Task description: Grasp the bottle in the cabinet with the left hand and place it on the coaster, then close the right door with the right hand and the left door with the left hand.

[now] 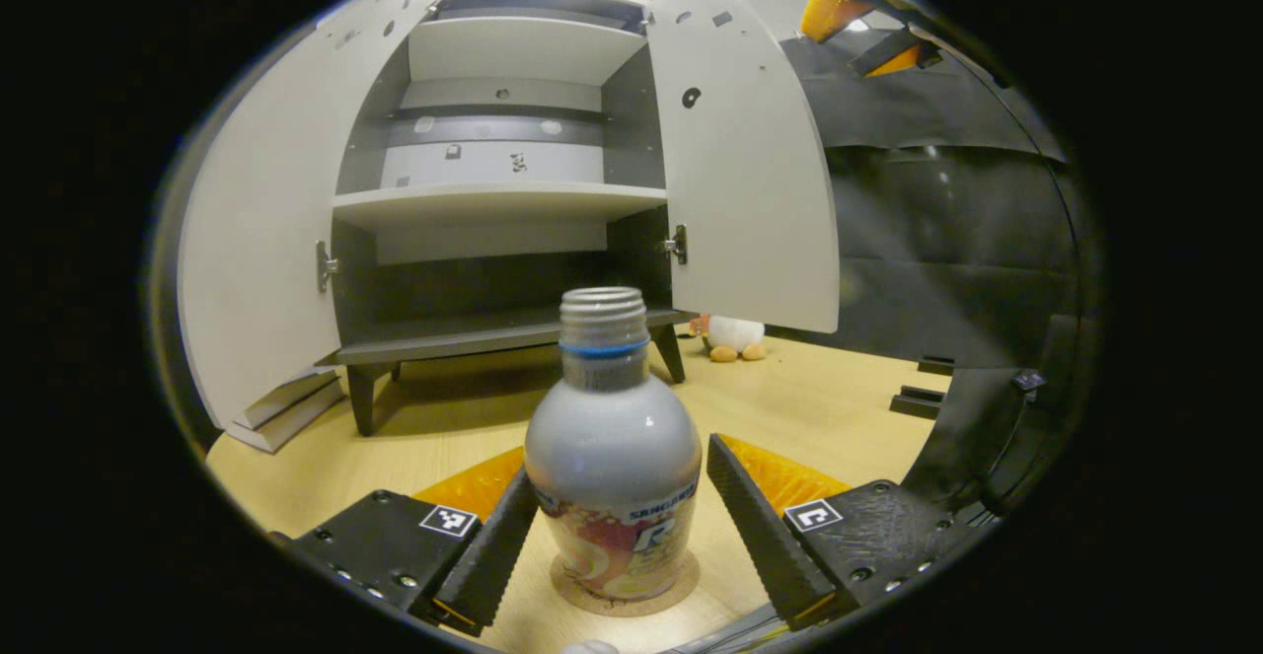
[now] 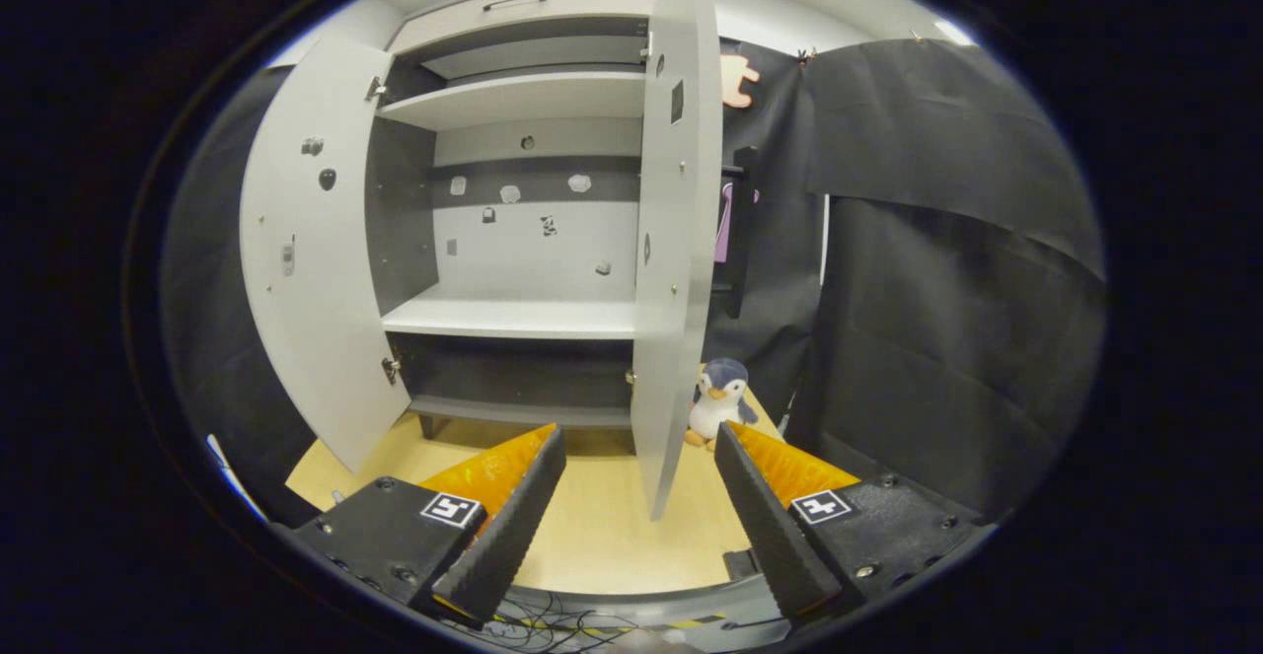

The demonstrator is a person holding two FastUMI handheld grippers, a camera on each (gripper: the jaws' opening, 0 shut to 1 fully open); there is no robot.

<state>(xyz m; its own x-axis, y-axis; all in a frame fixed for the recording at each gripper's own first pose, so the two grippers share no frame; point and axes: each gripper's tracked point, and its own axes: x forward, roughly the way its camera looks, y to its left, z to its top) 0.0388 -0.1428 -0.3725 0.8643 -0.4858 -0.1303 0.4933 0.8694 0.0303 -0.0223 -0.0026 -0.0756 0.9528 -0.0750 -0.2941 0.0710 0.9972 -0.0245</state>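
Observation:
A capless bottle (image 1: 612, 457) with a colourful label stands upright on a round brown coaster (image 1: 681, 587) on the wooden table. My left gripper (image 1: 620, 462) is open around the bottle: its left finger lies against the bottle's side and a small gap shows at the right finger. Behind the bottle is the grey cabinet (image 1: 493, 205), its shelves bare, with its left door (image 1: 266, 240) and right door (image 1: 740, 161) swung open. My right gripper (image 2: 639, 432) is open with nothing between its fingers, low in front of the right door (image 2: 666, 269), which I see edge-on. The left door (image 2: 316, 259) stands wide open.
A penguin plush toy (image 2: 718, 399) sits on the table beside the cabinet's right leg, also seen as the plush (image 1: 735, 336) behind the right door. Black cloth walls (image 2: 937, 289) close the right side. The wooden table (image 2: 602, 526) stretches between the grippers and the cabinet.

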